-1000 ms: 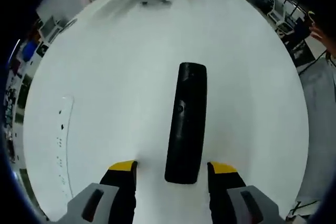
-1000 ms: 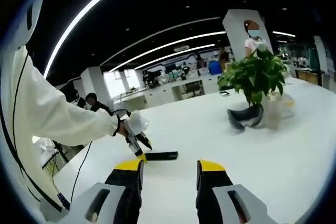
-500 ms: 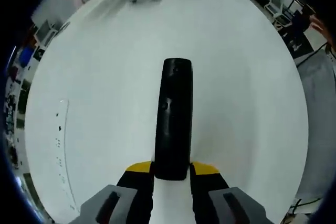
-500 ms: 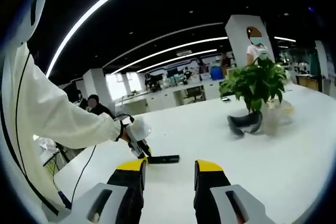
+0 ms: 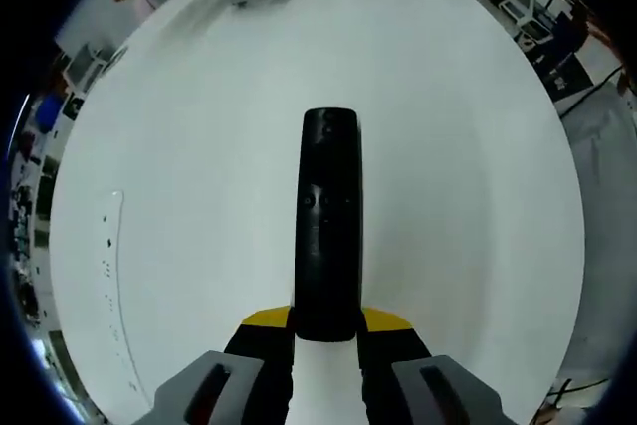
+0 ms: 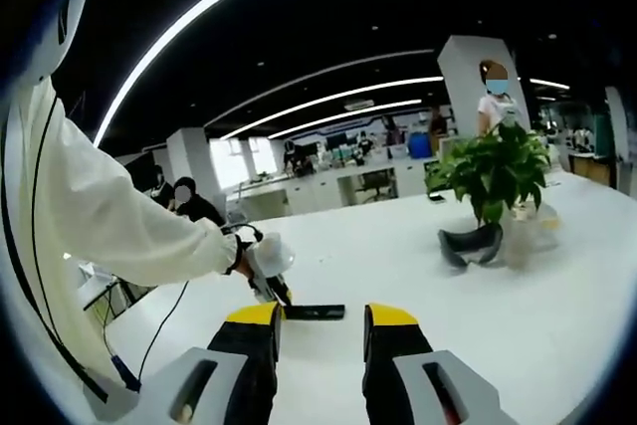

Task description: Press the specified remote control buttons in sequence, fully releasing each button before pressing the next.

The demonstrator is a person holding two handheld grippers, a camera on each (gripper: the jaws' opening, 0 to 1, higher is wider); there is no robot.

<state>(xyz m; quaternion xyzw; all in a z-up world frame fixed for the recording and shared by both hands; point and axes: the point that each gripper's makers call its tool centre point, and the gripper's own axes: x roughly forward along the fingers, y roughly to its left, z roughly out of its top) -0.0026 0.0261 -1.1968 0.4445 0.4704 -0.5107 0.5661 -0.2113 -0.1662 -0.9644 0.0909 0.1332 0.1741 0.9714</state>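
Note:
A long black remote control (image 5: pixel 327 226) lies on the white table (image 5: pixel 199 146) and runs straight away from my left gripper (image 5: pixel 326 321), whose yellow-tipped jaws are shut on its near end. From the side, in the right gripper view, the remote (image 6: pixel 315 313) shows as a thin black bar with the left gripper (image 6: pixel 276 293) clamped on its left end, held by a person's gloved hand (image 6: pixel 261 254) in a white sleeve. My right gripper (image 6: pixel 320 318) hovers above the table, open, with nothing between its jaws.
A potted green plant (image 6: pixel 495 168), a dark curved object (image 6: pixel 471 244) and a clear container (image 6: pixel 526 228) stand at the table's far side. Faint marks (image 5: pixel 111 266) dot the table on the left. Other people sit and stand in the office behind.
My left gripper closed from open onto the near end of the remote, which now lies straighter in the view. The right gripper view drifted slightly.

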